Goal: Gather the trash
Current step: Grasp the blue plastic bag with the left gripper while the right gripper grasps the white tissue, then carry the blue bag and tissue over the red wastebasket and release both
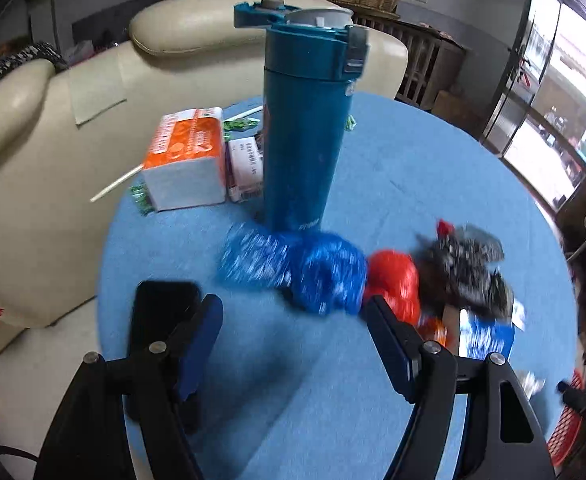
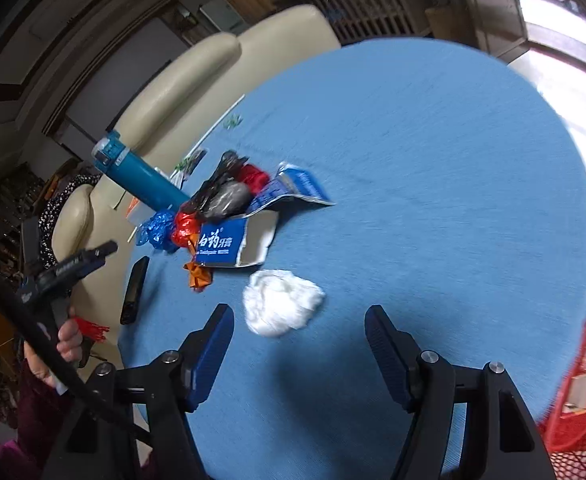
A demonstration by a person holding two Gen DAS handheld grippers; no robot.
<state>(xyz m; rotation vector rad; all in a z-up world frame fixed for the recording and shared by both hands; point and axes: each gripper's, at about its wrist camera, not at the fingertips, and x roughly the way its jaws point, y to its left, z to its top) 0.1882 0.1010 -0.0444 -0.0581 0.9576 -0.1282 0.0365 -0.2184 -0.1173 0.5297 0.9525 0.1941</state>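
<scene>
On the blue table [image 2: 433,152], wrappers [image 1: 325,276], torn box [image 2: 229,246] and tissue [image 2: 281,306] lie uncollected; my left gripper [image 1: 293,320] and right gripper [image 2: 299,334] gape empty, red basket [image 2: 585,400] nearby.

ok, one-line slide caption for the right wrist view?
Open right gripper above crumpled white tissue on the blue table.

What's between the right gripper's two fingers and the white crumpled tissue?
Only bare blue tablecloth, seen in the right wrist view, separates the right gripper from the white tissue.
</scene>
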